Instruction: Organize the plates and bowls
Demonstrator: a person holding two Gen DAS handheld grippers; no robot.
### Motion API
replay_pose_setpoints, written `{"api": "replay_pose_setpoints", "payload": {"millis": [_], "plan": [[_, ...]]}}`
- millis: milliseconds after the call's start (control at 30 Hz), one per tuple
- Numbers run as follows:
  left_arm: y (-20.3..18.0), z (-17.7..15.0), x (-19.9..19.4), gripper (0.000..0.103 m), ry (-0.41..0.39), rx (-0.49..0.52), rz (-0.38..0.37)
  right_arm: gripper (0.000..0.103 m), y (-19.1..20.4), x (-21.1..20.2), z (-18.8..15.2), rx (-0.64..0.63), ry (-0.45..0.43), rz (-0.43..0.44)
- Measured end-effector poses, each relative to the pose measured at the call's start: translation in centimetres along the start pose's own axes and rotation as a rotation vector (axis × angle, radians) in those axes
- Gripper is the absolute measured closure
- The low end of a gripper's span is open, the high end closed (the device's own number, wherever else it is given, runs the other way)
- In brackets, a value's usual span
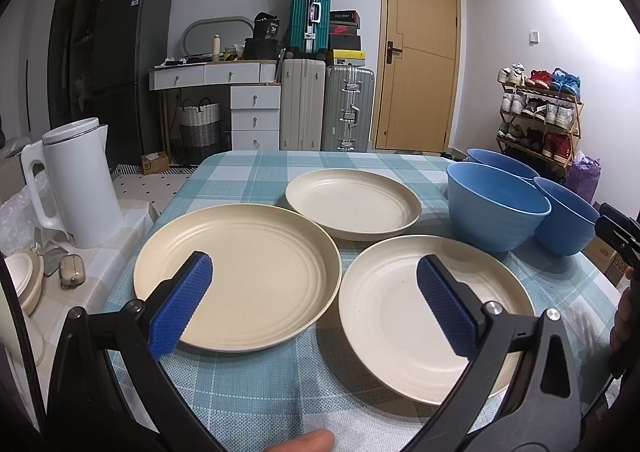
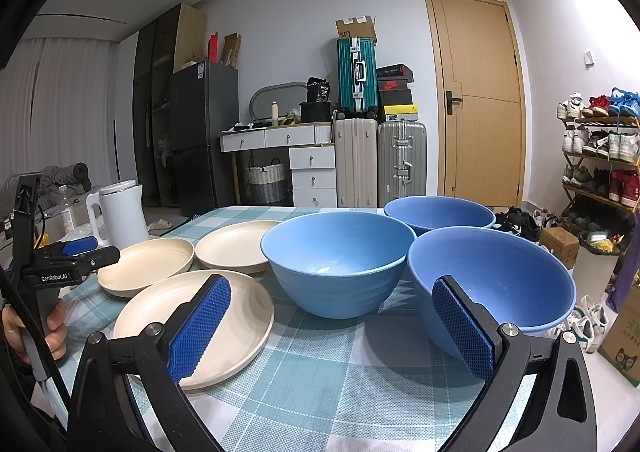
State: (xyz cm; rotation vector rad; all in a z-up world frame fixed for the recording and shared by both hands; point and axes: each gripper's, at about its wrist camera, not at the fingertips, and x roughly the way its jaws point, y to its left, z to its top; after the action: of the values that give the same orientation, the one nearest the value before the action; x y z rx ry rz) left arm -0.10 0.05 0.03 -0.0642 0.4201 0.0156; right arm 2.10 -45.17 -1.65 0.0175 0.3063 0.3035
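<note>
Checked tablecloth (image 1: pixel 256 172) — left tongs (image 1: pixel 312 292), right tongs (image 2: pixel 332 316) gape wide, empty

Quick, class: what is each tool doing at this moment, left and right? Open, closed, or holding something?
Left tool: open, holding nothing, above the cream plates.
Right tool: open, holding nothing, in front of the blue bowls.

1. The bench (image 1: pixel 256 384), in a teal checked cloth, is carrying everything.
2. Three cream plates (image 1: pixel 240 276) are lying left of the middle blue bowl (image 1: pixel 496 208).
3. Two more blue bowls (image 2: pixel 492 280) are sitting right of it.
</note>
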Motion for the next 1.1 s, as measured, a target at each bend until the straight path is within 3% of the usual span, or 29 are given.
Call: {"api": "replay_pose_setpoints", "payload": {"millis": [1100], "plan": [[-0.28, 0.22, -0.16, 0.001, 0.002, -0.008, -0.003, 0.0, 0.03, 0.05, -0.01, -0.003, 0.003, -0.002]]}}
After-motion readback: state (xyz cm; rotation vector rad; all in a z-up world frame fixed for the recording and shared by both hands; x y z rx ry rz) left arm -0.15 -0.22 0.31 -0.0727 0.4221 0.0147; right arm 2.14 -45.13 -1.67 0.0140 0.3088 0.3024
